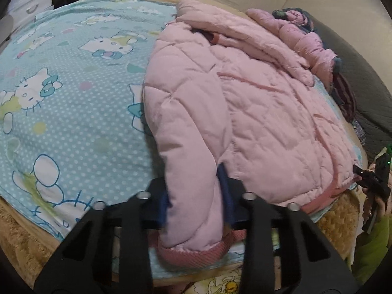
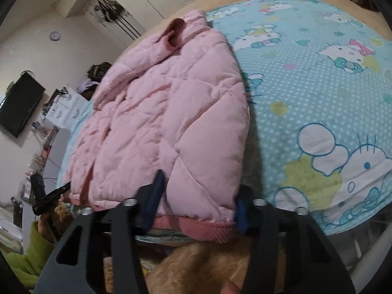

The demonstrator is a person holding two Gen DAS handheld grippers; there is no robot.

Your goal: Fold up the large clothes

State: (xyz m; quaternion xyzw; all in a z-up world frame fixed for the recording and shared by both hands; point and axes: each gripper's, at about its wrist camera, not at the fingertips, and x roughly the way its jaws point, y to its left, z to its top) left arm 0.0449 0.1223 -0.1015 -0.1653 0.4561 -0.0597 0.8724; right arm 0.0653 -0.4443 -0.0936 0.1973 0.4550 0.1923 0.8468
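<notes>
Left gripper (image 1: 194, 196) has its black fingers with blue pads (image 1: 226, 193) set on either side of a puffy sleeve (image 1: 193, 171), which fills the gap between them; whether the pads press it I cannot tell. A ribbed, darker pink cuff (image 1: 196, 254) ends the sleeve at 6 o'clock. Right gripper (image 2: 196, 198) likewise straddles the other sleeve (image 2: 208, 147), one blue pad (image 2: 153, 196) against its left side and one at its right, with the ribbed cuff (image 2: 208, 230) below; contact looks snug, but a firm grip is not clear.

Both sleeves belong to a pink quilted jacket (image 1: 257, 103), soft and diamond-stitched, lying flat with its collar (image 1: 196, 17) toward 12 o'clock. It rests on a turquoise dotted sheet (image 1: 73, 85) printed with cartoon cats, smooth cotton over a fuzzy tan blanket (image 1: 19, 245). At 1 o'clock in the left view, a second pink garment (image 1: 306, 36) lies bunched. At 9 o'clock in the right view hangs a dark flat screen (image 2: 19, 107).
</notes>
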